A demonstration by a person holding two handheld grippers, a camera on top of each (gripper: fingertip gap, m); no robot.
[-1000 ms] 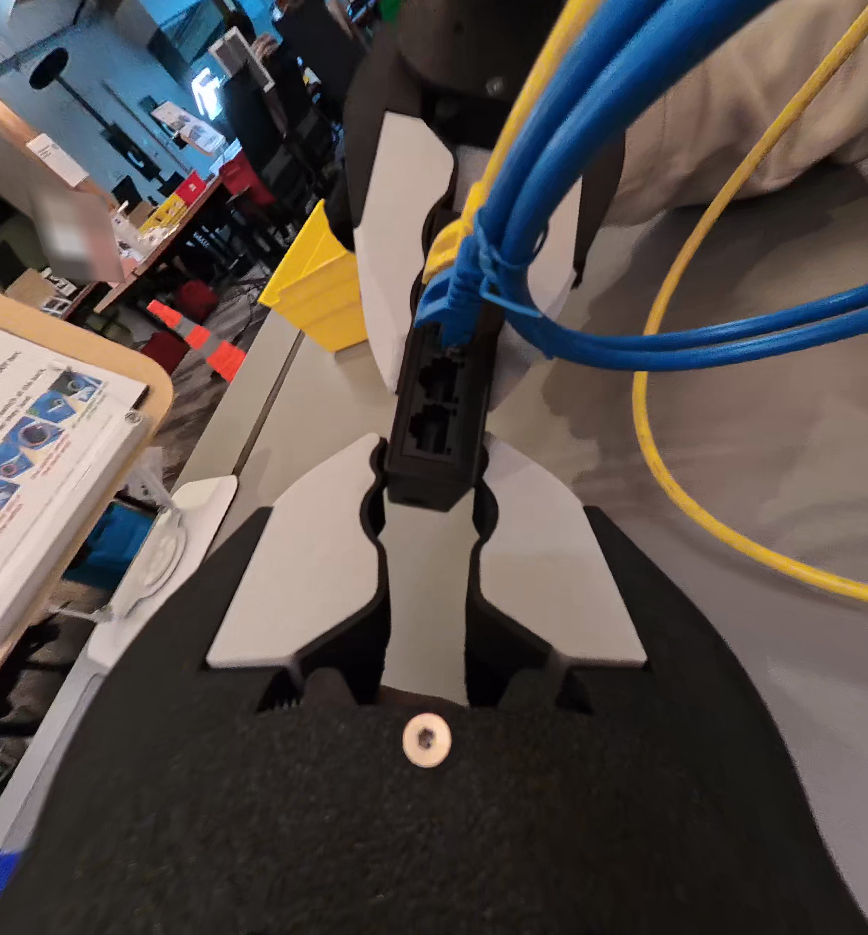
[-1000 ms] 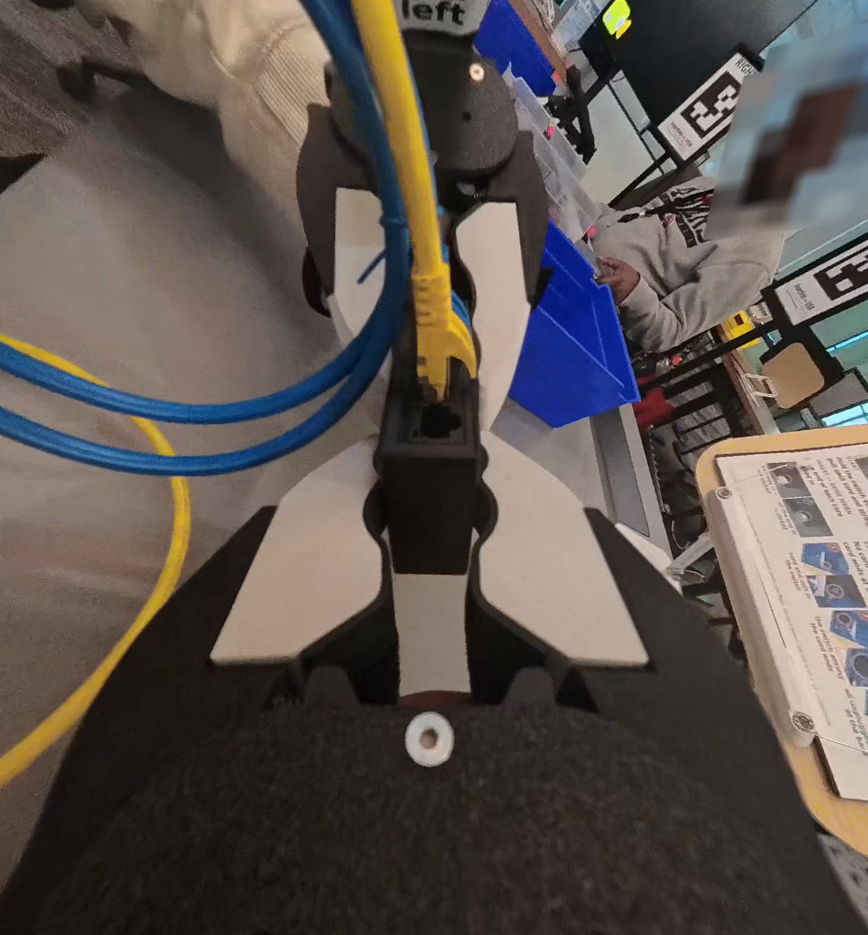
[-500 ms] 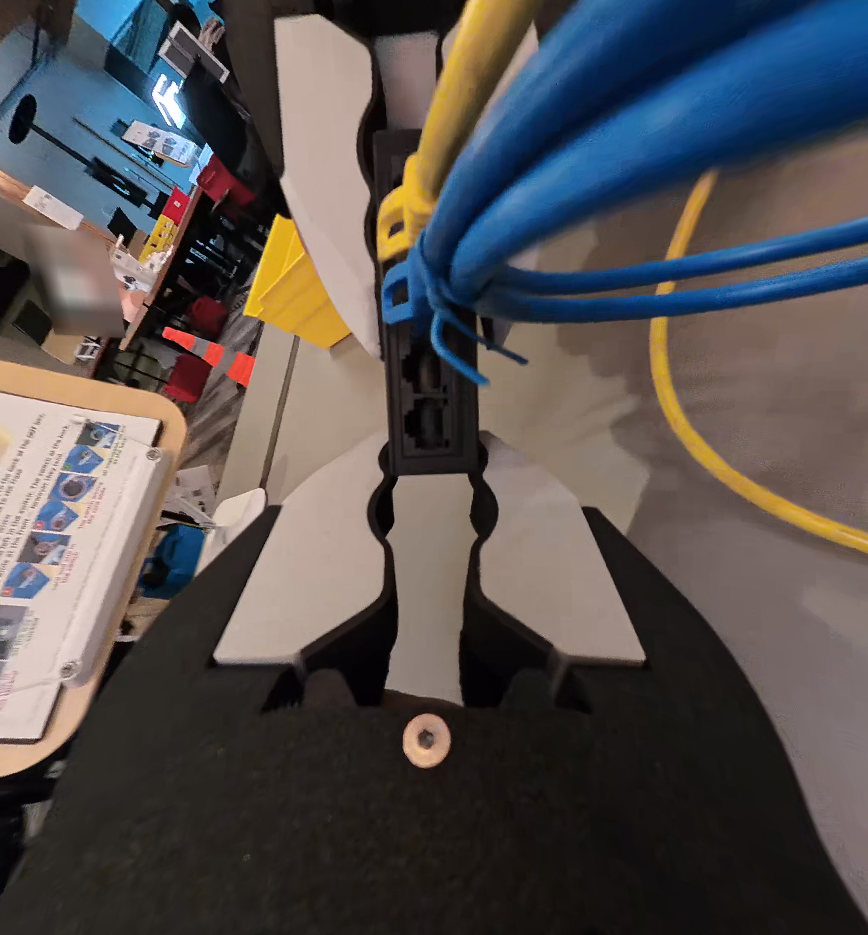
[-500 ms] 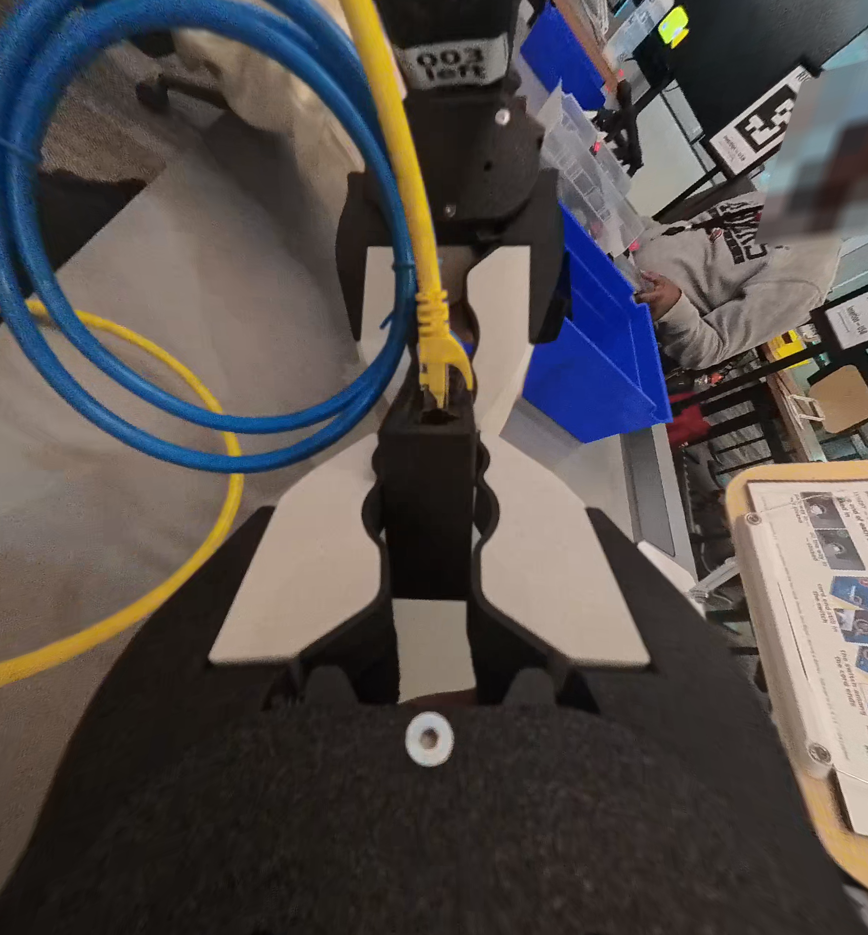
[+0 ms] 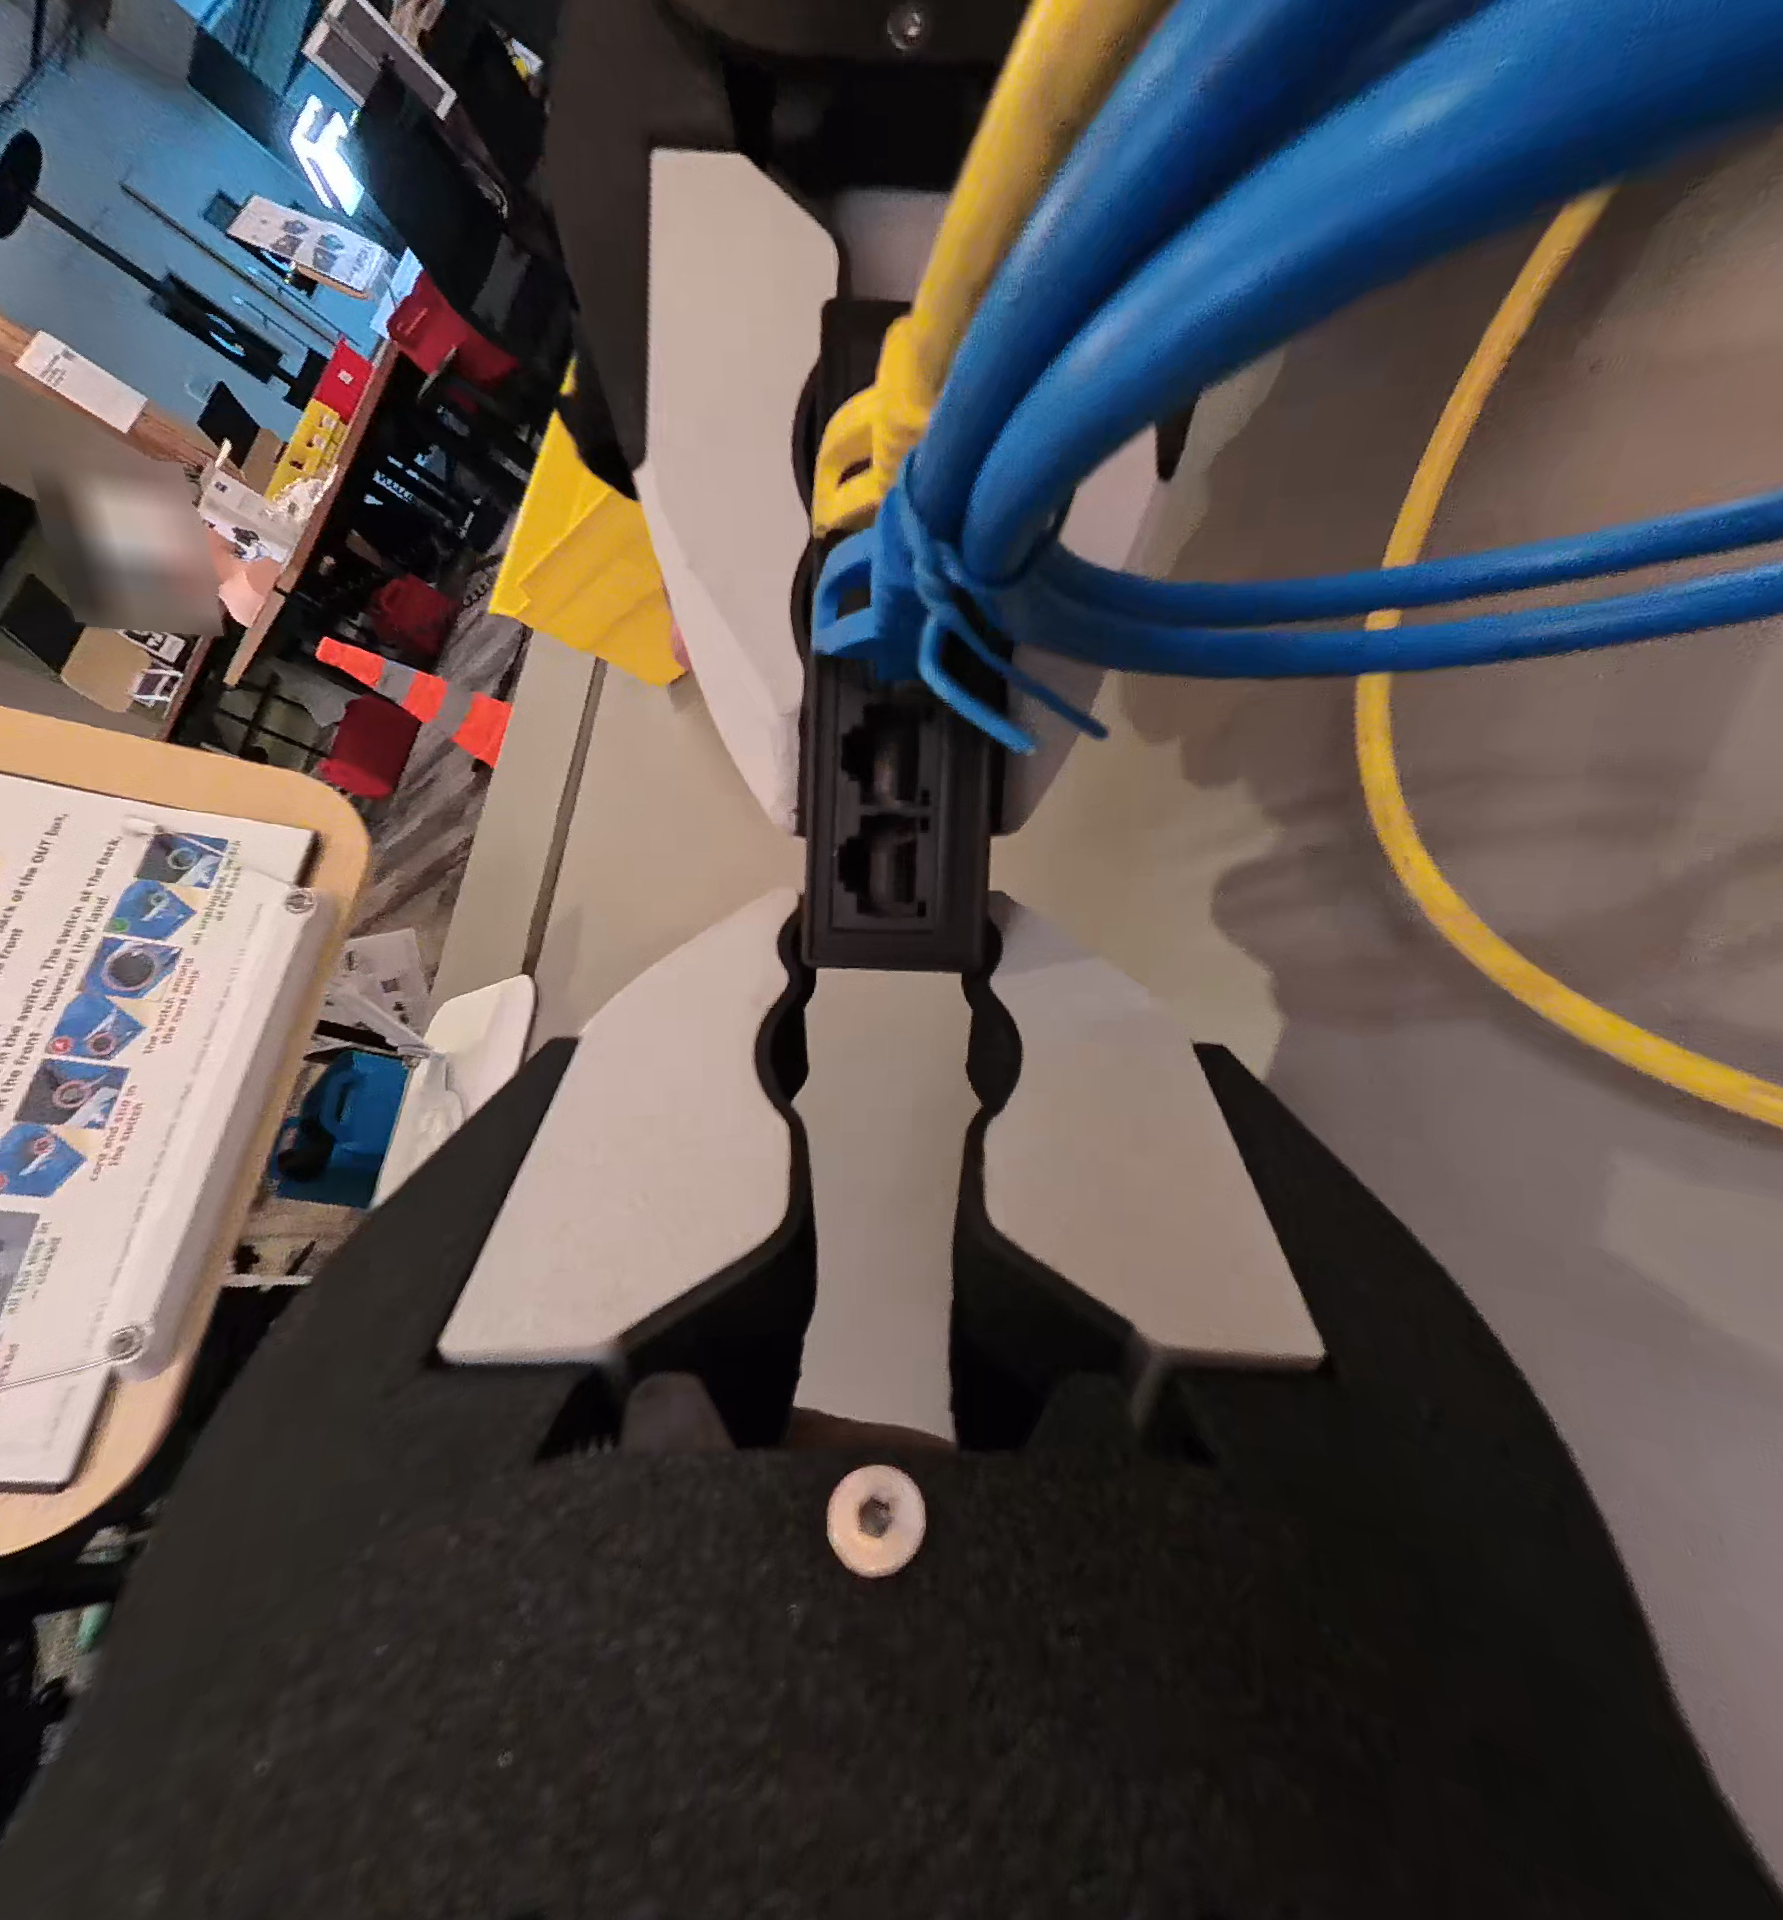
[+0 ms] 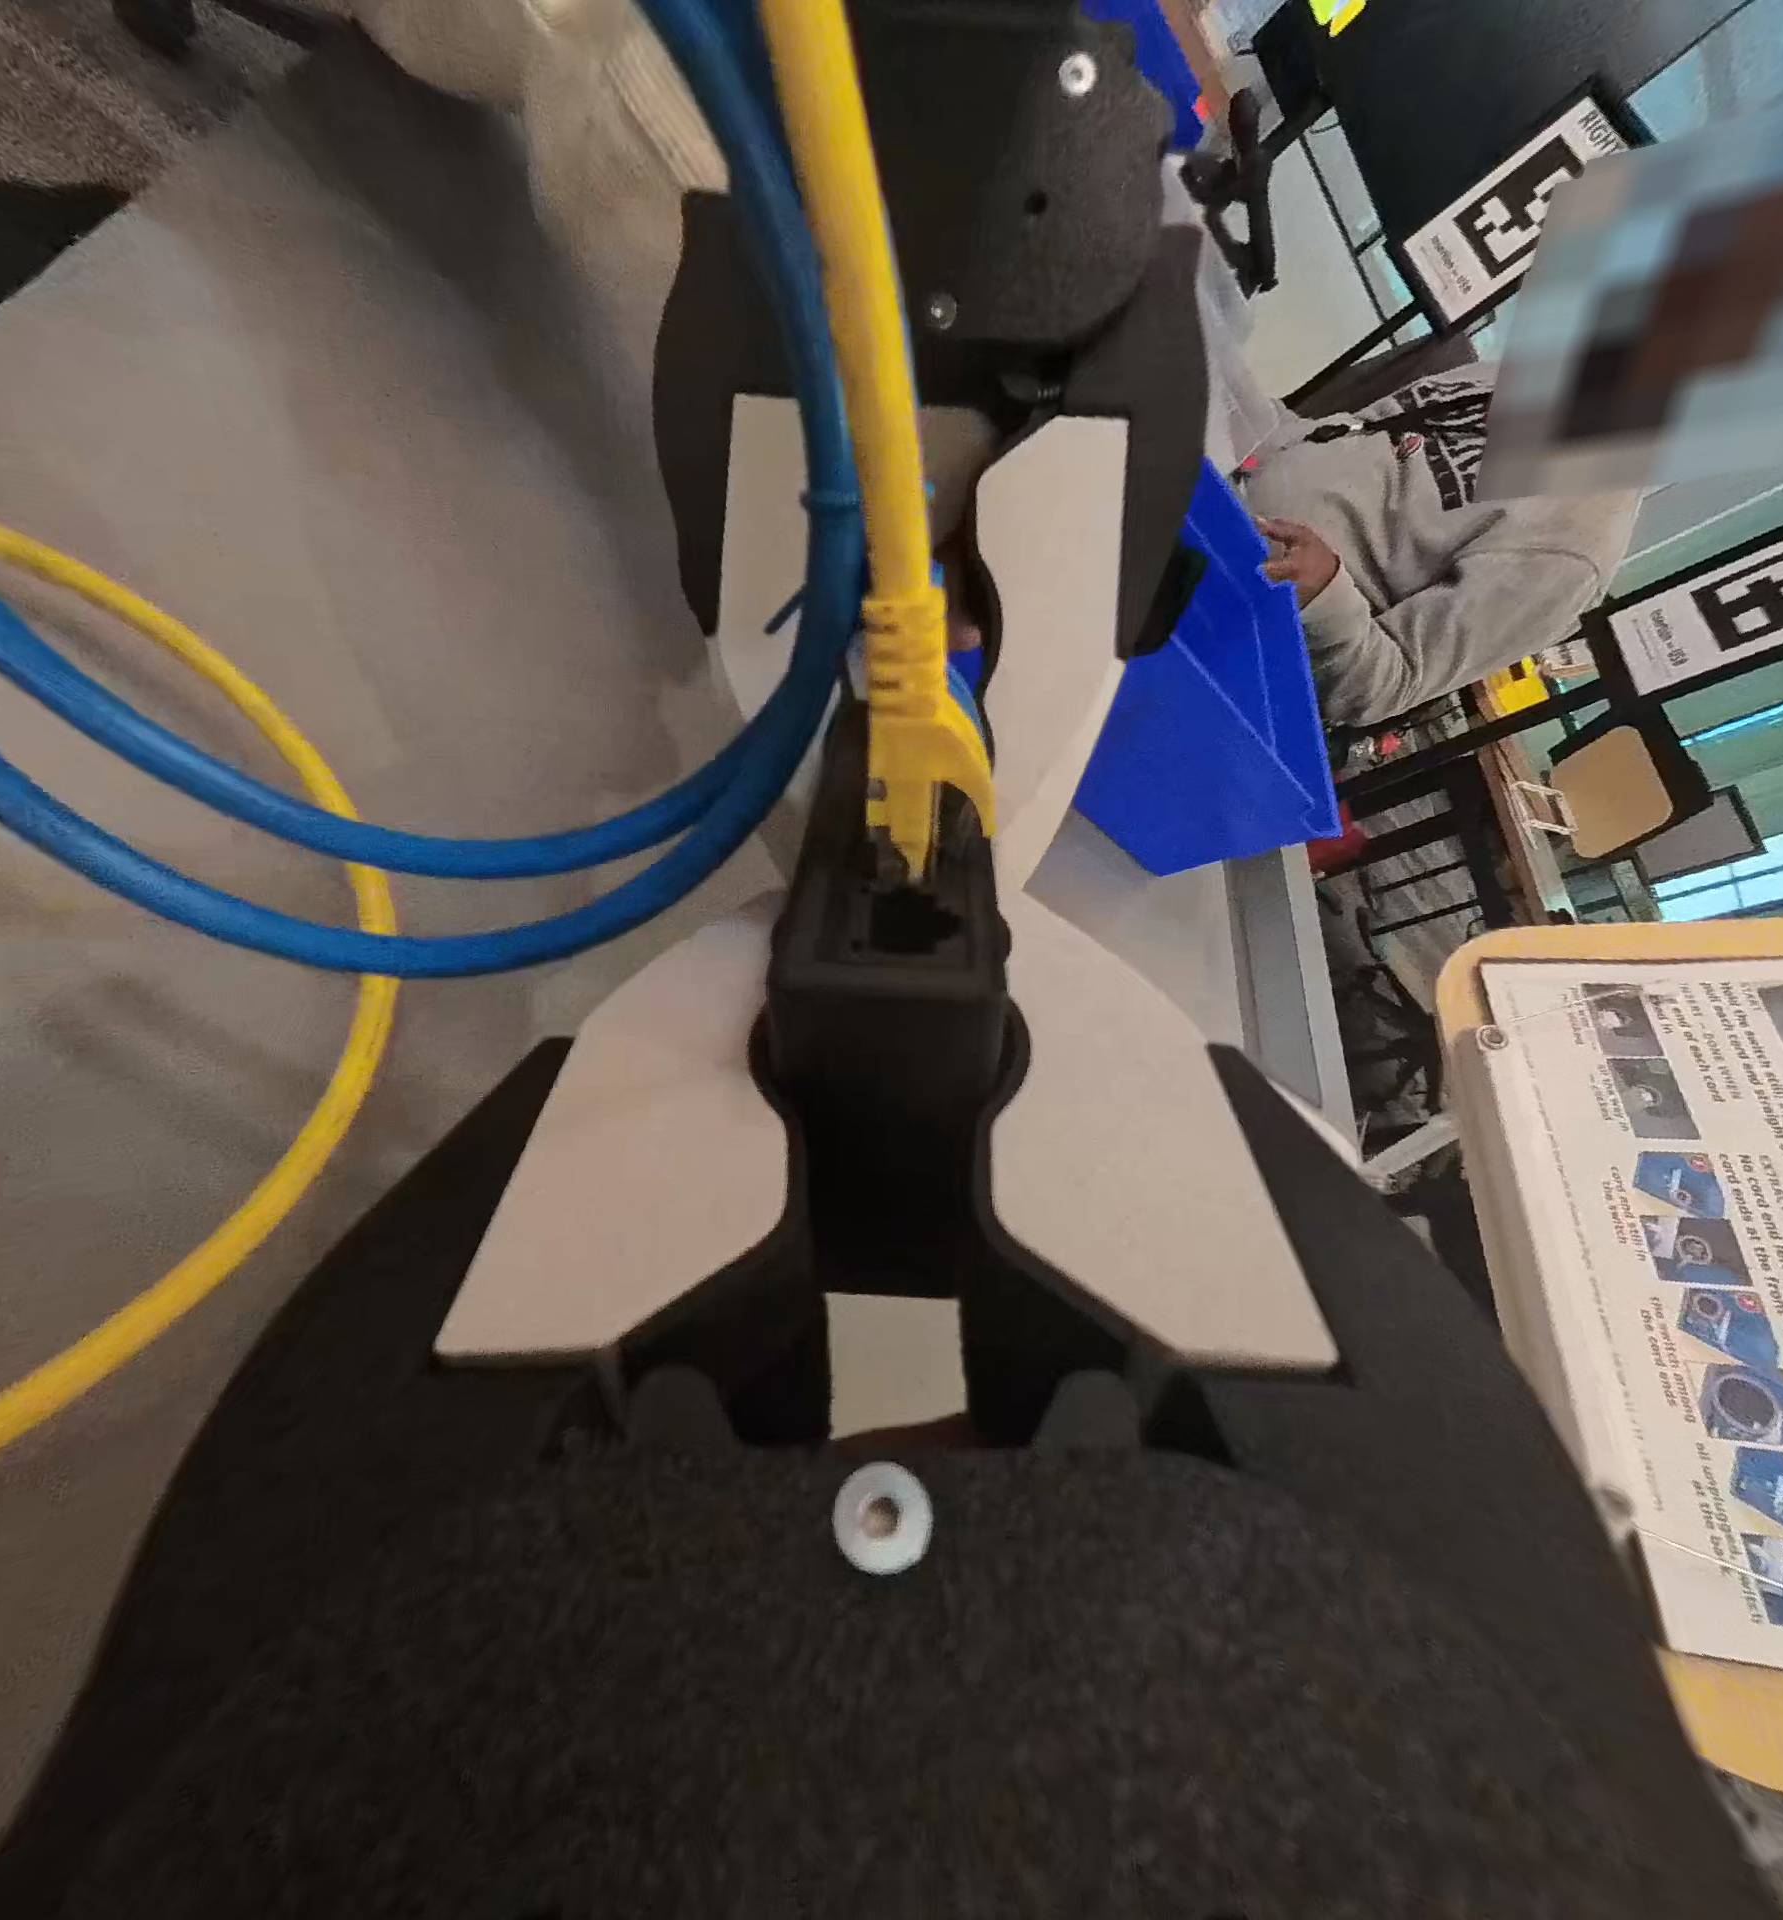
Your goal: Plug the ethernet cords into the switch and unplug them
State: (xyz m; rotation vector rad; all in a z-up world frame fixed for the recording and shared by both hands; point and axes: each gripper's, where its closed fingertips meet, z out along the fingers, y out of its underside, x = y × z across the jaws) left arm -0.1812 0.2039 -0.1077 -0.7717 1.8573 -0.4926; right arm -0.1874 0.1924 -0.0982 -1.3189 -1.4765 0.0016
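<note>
The black switch (image 5: 897,831) is held level above the grey table (image 5: 1541,1299), one gripper on each end. My left gripper (image 5: 892,930) is shut on its near end. My right gripper (image 6: 892,935) is shut on the other end of the switch (image 6: 887,1091). The blue plug (image 5: 851,603) and the yellow plug (image 5: 861,457) sit in ports on its face, with two empty ports below them. In the right wrist view the yellow plug (image 6: 908,748) stands in its port next to an empty one. The blue cord (image 6: 295,831) hangs coiled and tied. The yellow cord (image 6: 347,1039) loops over the table.
A yellow bin (image 5: 586,561) and a blue bin (image 6: 1209,727) stand at the table's edges. An instruction sheet on a wooden board (image 5: 87,1091) is beside the table, also in the right wrist view (image 6: 1697,1299). A person in a grey hoodie (image 6: 1438,540) is beyond.
Both grippers have kept hold of the switch while it tilted and shifted. The blue coil swung up and back down. Both plugs stay in their ports.
</note>
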